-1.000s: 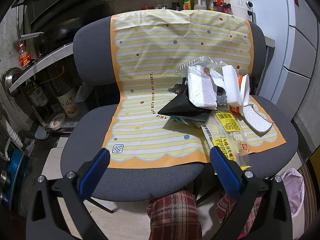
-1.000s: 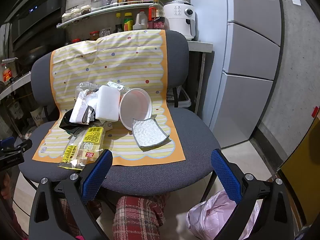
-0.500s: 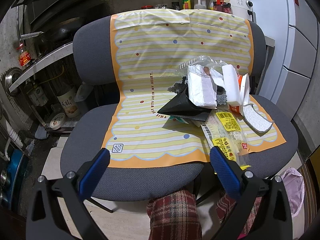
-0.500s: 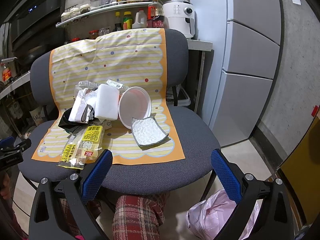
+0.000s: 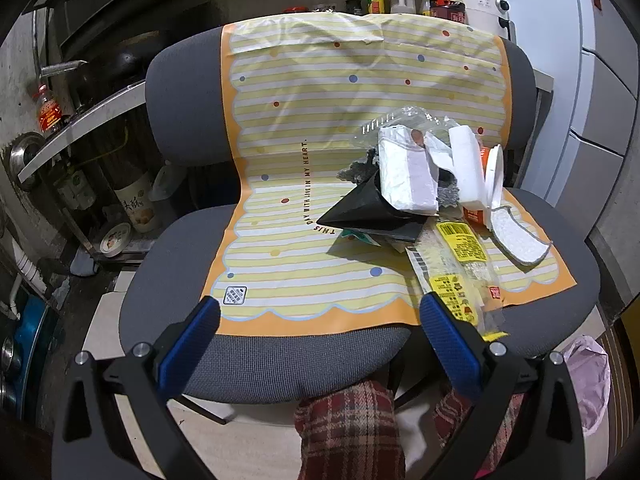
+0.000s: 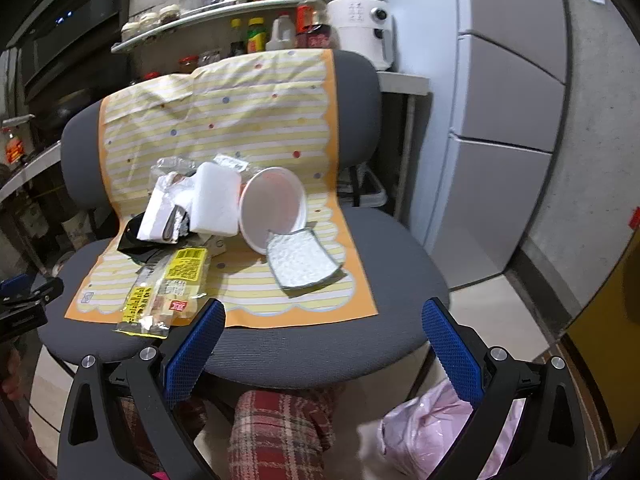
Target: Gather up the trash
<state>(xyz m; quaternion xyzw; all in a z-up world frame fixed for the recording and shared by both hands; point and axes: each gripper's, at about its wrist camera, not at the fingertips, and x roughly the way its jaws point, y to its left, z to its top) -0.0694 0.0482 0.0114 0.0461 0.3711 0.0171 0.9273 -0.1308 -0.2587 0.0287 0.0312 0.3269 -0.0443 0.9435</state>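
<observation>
The trash pile (image 6: pixel 224 216) lies on the chair (image 6: pixel 320 344), far left of the right gripper (image 6: pixel 320 324) and far right of the left gripper (image 5: pixel 320 320). Both hang spread wide, empty, level before the seat edge.

The trash sits heaped on the striped mat (image 6: pixel 256 128) over the chair seat. A white round lid (image 6: pixel 274 208) stands tilted at the heap's right, touching a white foam block (image 6: pixel 214 204) to its left. A grey-edged padded tray (image 6: pixel 302 260) lies flat just in front. A yellow-labelled clear wrapper (image 6: pixel 168 284) overhangs the mat's front edge, and a black cone-shaped piece (image 5: pixel 368 212) lies behind it.
</observation>
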